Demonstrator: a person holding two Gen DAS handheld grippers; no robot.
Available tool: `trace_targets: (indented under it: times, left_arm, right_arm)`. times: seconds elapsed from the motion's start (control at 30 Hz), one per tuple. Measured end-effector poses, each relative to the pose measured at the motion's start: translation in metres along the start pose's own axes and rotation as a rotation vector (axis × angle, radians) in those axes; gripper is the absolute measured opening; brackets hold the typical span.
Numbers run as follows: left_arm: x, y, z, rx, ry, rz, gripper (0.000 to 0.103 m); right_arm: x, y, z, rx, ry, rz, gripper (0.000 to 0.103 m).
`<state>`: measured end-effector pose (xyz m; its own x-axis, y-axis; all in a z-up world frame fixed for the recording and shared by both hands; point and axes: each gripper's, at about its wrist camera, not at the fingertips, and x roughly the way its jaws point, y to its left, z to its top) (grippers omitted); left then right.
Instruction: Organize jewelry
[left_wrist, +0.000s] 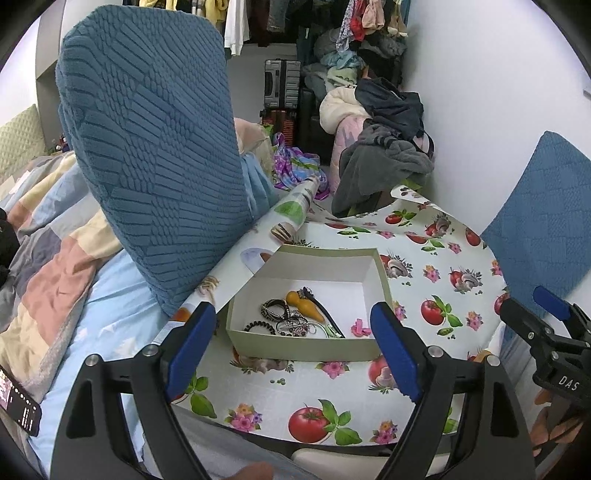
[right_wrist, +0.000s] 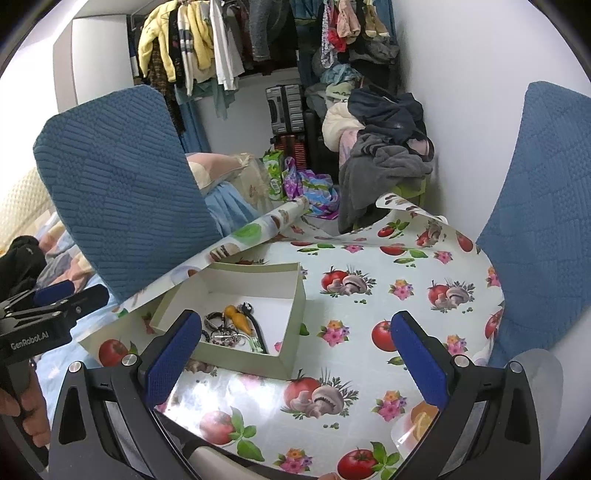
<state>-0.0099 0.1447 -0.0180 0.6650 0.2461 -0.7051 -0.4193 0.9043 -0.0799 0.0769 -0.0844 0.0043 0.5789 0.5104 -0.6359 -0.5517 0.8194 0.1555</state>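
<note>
Low in the frame's centre, a pale green box (left_wrist: 306, 347) holds tangled jewelry (left_wrist: 295, 314) (orange piece on top), while the left gripper (left_wrist: 293, 350) and right gripper (right_wrist: 295, 360) both gape, released.

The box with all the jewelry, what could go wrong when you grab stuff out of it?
The jewelry lies tangled in the box, so lifting one piece might drag others out. The small pink piece sits by the box wall, hard to pinch. Both hand-held grippers, left and right, are open and could bump.
</note>
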Motion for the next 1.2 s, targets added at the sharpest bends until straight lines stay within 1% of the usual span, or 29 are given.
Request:
trace_targets:
  times: [0.3, 0.5, 0.6, 0.67, 1.2]
  left_arm:
    - [0.0003, -0.0067, -0.0017, 0.02, 0.007, -0.014, 0.087]
    - [0.0032, -0.007, -0.0025, 0.008, 0.015, -0.015, 0.088]
    - [0.0035, -0.0072, -0.0025, 0.01, 0.017, -0.017, 0.09]
    - [0.0039, -0.007, -0.003, 0.013, 0.017, -0.017, 0.092]
    - [0.0047, -0.0086, -0.004, 0.012, 0.024, -0.02, 0.093]
  right_arm:
    - [0.0001, -0.0028, -0.0001, 0.011, 0.0, -0.016, 0.103]
    - [-0.0023, -0.0055, -0.0013, 0.021, -0.013, -0.026, 0.103]
    - [-0.0026, -0.0052, -0.0014, 0.018, -0.01, -0.028, 0.103]
    - [-0.0025, -0.0056, -0.0015, 0.015, -0.006, -0.03, 0.103]
    - [-0.002, -0.0074, -0.002, 0.019, -0.005, -0.029, 0.103]
